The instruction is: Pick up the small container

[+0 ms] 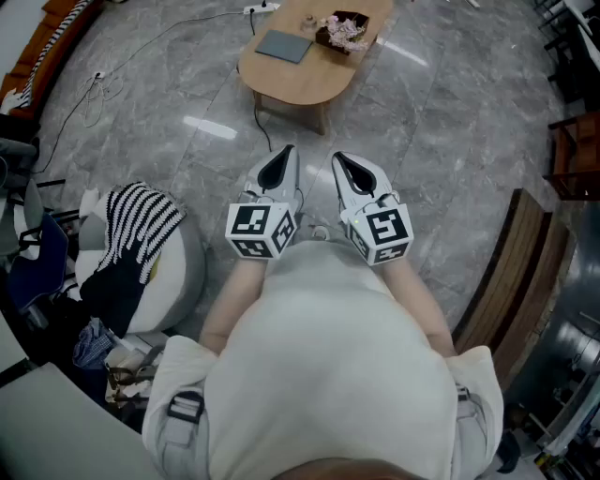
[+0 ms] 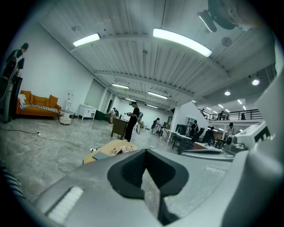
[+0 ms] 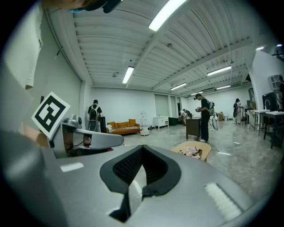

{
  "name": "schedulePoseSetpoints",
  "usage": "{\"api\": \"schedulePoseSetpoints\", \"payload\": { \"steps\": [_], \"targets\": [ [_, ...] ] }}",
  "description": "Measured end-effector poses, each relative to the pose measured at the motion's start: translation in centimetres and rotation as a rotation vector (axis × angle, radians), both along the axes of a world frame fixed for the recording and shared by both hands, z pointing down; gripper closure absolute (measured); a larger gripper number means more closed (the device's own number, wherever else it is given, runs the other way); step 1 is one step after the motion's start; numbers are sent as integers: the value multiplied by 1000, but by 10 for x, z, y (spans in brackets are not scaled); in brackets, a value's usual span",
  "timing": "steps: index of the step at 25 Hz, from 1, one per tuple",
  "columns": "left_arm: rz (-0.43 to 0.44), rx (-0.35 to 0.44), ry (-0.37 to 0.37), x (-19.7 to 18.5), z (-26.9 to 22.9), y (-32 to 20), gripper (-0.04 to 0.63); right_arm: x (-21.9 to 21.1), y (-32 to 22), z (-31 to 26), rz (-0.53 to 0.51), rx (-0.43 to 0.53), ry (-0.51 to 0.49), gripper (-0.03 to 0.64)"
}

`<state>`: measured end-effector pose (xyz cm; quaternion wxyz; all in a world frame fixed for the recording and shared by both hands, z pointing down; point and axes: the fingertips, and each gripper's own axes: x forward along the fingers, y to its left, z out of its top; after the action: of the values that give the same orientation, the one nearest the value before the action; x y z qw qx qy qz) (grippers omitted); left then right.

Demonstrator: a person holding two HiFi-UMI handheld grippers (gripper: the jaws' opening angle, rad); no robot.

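Observation:
A low oval wooden table [image 1: 300, 80] stands a few steps ahead on the grey stone floor. On it are a small pale container [image 1: 308, 19], a flat grey pad [image 1: 284, 46] and a dark basket of pink things [image 1: 342, 33]. The left gripper view shows the container [image 2: 113, 150] small on the table's top. My left gripper [image 1: 284, 150] and right gripper [image 1: 339, 157] are held side by side close to the body, both pointing at the table and well short of it. Both are shut with nothing in them, as each gripper view shows [image 2: 145, 166] [image 3: 143, 162].
A round pale seat with a striped black-and-white cloth [image 1: 141, 234] sits at my left among bags and clutter. A dark wooden bench [image 1: 516, 281] runs along the right. Cables [image 1: 94, 84] lie on the floor at the far left. An orange sofa [image 2: 37, 103] and several people stand far off.

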<state>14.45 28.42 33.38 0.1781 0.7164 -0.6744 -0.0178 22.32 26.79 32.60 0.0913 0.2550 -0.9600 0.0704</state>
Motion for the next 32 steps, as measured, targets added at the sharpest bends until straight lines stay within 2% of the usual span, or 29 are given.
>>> {"api": "schedulePoseSetpoints", "payload": {
  "steps": [4, 11, 17, 25, 32],
  "targets": [
    [7, 2, -16, 3, 0, 2, 595, 2, 4, 0, -4, 3, -4, 618],
    [-7, -8, 1, 3, 6, 4, 594, 3, 4, 4, -10, 7, 13, 618],
    [-25, -28, 1, -5, 14, 3, 595, -8, 4, 7, -53, -45, -41, 615],
    [-42, -22, 13, -38, 20, -31, 595, -36, -38, 15, -45, -49, -26, 615],
    [-41, -40, 4, -111, 22, -83, 595, -101, -90, 10, -27, -54, -37, 615]
  ]
}}
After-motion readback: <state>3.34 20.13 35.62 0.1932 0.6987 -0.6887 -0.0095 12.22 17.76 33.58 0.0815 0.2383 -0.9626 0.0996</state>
